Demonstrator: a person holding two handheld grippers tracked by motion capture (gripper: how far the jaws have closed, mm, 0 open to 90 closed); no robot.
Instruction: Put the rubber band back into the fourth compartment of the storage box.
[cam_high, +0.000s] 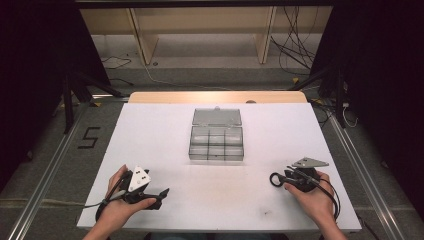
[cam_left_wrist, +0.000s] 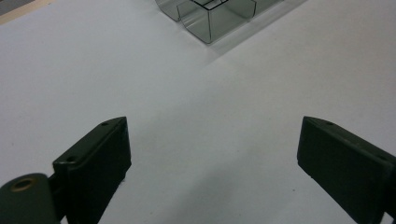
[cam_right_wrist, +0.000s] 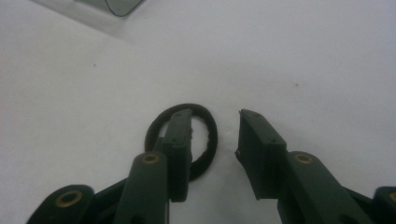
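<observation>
A clear plastic compartment box (cam_high: 216, 142) stands open at the middle of the white table (cam_high: 150, 135), its lid (cam_high: 217, 116) laid back behind it. The box's near corner (cam_left_wrist: 210, 23) is seen in the left gripper view. My left gripper (cam_high: 162, 197) (cam_left_wrist: 212, 144) rests near the table's front left, open and with nothing between its jaws. My right gripper (cam_high: 277, 179) (cam_right_wrist: 214, 114) sits at the front right with its jaws apart. A black elastic ring (cam_high: 275, 179) (cam_right_wrist: 152, 129) lies on the table looped around the tip of one jaw. The pads do not press on it.
A wooden strip (cam_high: 217, 97) runs along the table's far edge. Beyond it are a shelf frame (cam_high: 200, 30) and loose cables (cam_high: 295, 45) on the floor. Metal rails (cam_high: 45, 175) flank the table on both sides.
</observation>
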